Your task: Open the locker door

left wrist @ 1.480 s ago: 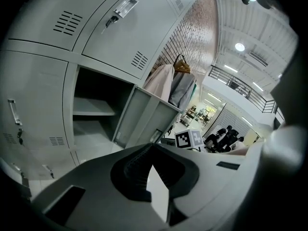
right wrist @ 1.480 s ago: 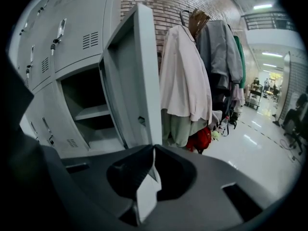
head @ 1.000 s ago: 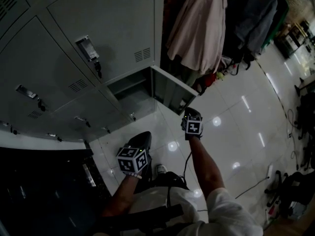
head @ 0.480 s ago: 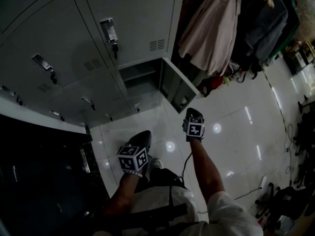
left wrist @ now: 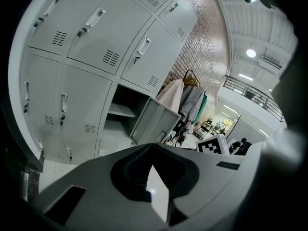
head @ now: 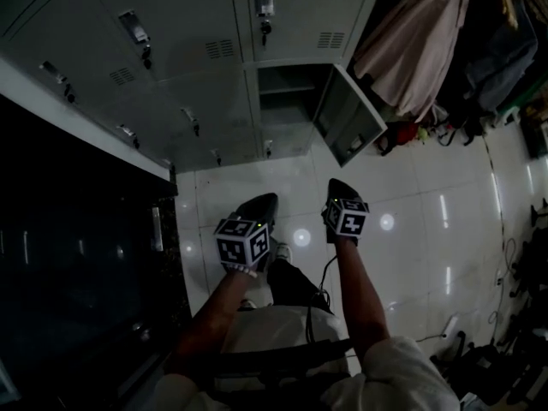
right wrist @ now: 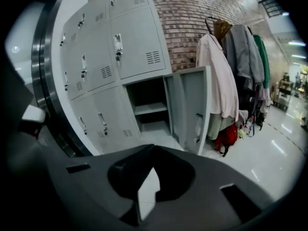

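A bank of grey lockers (head: pixel 184 24) fills the top of the head view. One lower locker stands open: its door (head: pixel 347 125) is swung out to the right and its compartment (head: pixel 282 88) with a shelf is bare. The same door (right wrist: pixel 195 107) and compartment (right wrist: pixel 149 100) show in the right gripper view, and the door (left wrist: pixel 154 124) in the left gripper view. Both grippers hang low over the floor tiles, well short of the lockers. My left gripper (head: pixel 264 199) is shut and holds nothing. My right gripper (head: pixel 336 185) has its jaws closing fully, with nothing between them.
Coats (head: pixel 411 45) hang on a rack right of the open door, with a red bag (right wrist: pixel 228 136) beneath them. A dark glossy panel (head: pixel 77 255) runs along the left. Cables and gear (head: pixel 505 349) lie at the far right on the white tile floor (head: pixel 411 229).
The head view has swung, so the lockers and open door now sit further right and higher. Both grippers stay low near the body. The door stays open.
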